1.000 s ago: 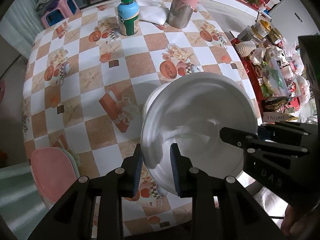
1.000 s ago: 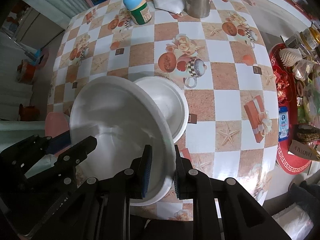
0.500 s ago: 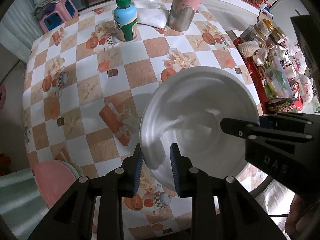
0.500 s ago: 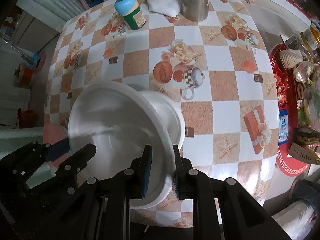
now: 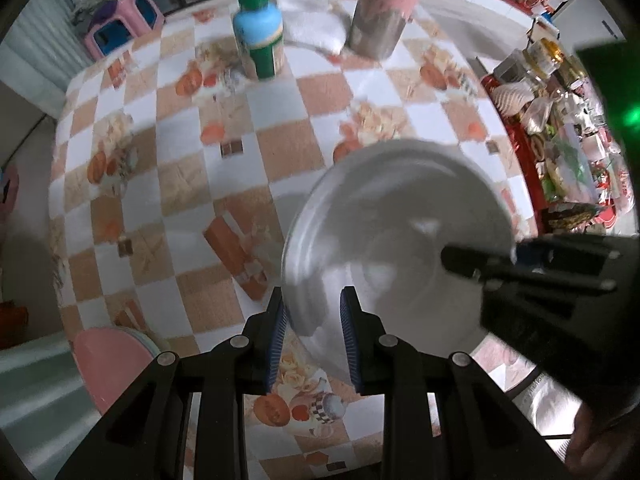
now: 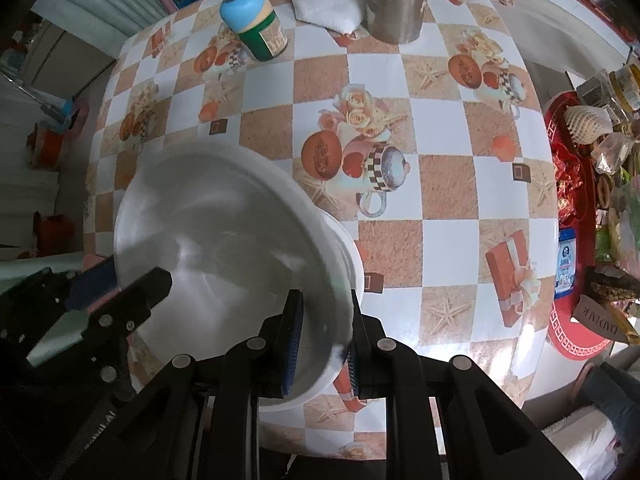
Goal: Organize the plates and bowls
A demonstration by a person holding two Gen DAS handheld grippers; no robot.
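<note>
The white bowl [image 5: 400,240] is held above the table [image 6: 448,184] by both grippers at the same time. The left gripper [image 5: 312,336] has its two fingers narrow on the left part of the bowl's rim, one blue pad [image 5: 277,344] outside the wall and the other pad inside. The right gripper [image 6: 322,344] grips the right part of the rim in the same way, with the thin wall between its pads. Both grippers point down at the table. In the left wrist view the right gripper comes in from the right side over the bowl, and in the right wrist view the left gripper comes in from the left.

Under the held bowl, in the right wrist view, a second white dish [image 6: 352,264] lies on the table, and only its right edge shows past the bowl. If the two touch, I cannot tell.

The table has a checked cloth in orange and white with printed fruit and cups. At the far side stand a blue bottle with a green cap [image 6: 254,26], a folded white cloth [image 6: 326,4] and a pink and metal cylinder [image 6: 396,4]. At the near left, a pink plate [image 5: 108,364] shows in the left wrist view. To the right of the table is a red tray [image 6: 576,328] with many packets.
</note>
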